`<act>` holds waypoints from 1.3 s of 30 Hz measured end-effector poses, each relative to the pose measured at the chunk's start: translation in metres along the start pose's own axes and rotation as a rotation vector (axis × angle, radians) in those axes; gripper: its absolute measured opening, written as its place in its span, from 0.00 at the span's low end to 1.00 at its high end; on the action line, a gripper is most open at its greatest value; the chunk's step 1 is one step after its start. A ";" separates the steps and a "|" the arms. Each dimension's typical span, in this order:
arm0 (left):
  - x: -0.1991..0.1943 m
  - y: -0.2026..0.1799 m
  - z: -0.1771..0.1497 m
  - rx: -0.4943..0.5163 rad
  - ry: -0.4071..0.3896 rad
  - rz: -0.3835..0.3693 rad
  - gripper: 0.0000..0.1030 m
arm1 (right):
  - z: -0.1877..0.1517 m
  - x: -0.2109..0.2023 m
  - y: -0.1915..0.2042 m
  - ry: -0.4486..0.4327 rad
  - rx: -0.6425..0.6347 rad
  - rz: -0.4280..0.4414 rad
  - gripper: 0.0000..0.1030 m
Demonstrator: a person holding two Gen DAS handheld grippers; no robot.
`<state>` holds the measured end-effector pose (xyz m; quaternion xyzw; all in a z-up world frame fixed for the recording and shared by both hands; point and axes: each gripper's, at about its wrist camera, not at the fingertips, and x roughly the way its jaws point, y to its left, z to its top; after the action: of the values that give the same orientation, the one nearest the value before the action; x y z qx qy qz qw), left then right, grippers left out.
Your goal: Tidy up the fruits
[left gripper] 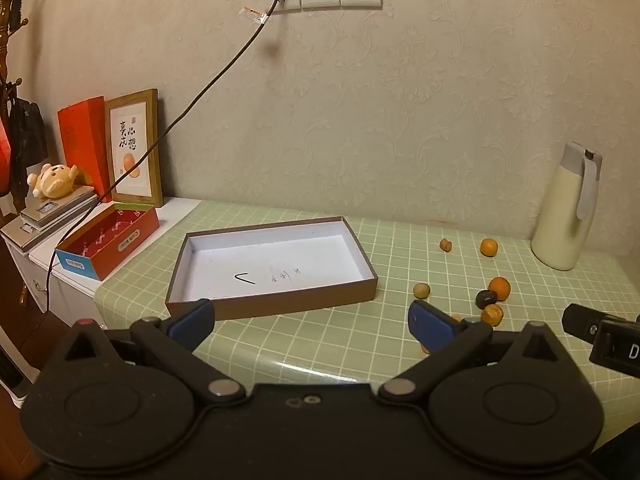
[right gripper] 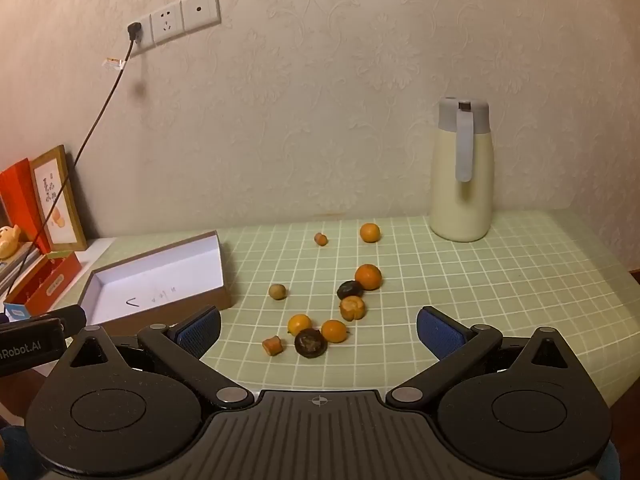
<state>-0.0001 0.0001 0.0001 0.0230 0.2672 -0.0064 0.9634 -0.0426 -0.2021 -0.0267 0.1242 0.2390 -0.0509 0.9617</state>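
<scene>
An empty shallow brown box (left gripper: 272,266) with a white inside lies on the green checked tablecloth (left gripper: 360,344); it shows in the right wrist view too (right gripper: 160,276). Right of it, several small fruits are scattered: orange ones (right gripper: 368,276) (right gripper: 369,233) (right gripper: 299,324), dark ones (right gripper: 311,343) (right gripper: 349,290), a pale round one (right gripper: 277,291) and small cut pieces (right gripper: 272,346). My left gripper (left gripper: 312,320) hangs open in front of the box, holding nothing. My right gripper (right gripper: 318,330) is open just before the nearest fruits, not touching them.
A cream thermos jug (right gripper: 462,172) stands at the back right by the wall. Left of the table a white cabinet carries a red box (left gripper: 110,242), a framed picture (left gripper: 134,148), a plush toy (left gripper: 54,180) and a hanging black cord (left gripper: 192,104).
</scene>
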 end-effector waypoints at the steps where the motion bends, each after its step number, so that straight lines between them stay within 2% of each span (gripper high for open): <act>1: 0.000 0.000 0.000 0.001 -0.002 0.001 0.94 | 0.000 0.000 0.000 0.000 -0.001 -0.001 1.00; 39: 0.000 0.000 0.002 0.000 -0.026 0.001 0.94 | 0.002 0.001 0.005 -0.002 -0.018 0.002 1.00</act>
<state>0.0007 0.0003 0.0022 0.0233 0.2547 -0.0061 0.9667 -0.0405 -0.1981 -0.0246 0.1156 0.2384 -0.0481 0.9631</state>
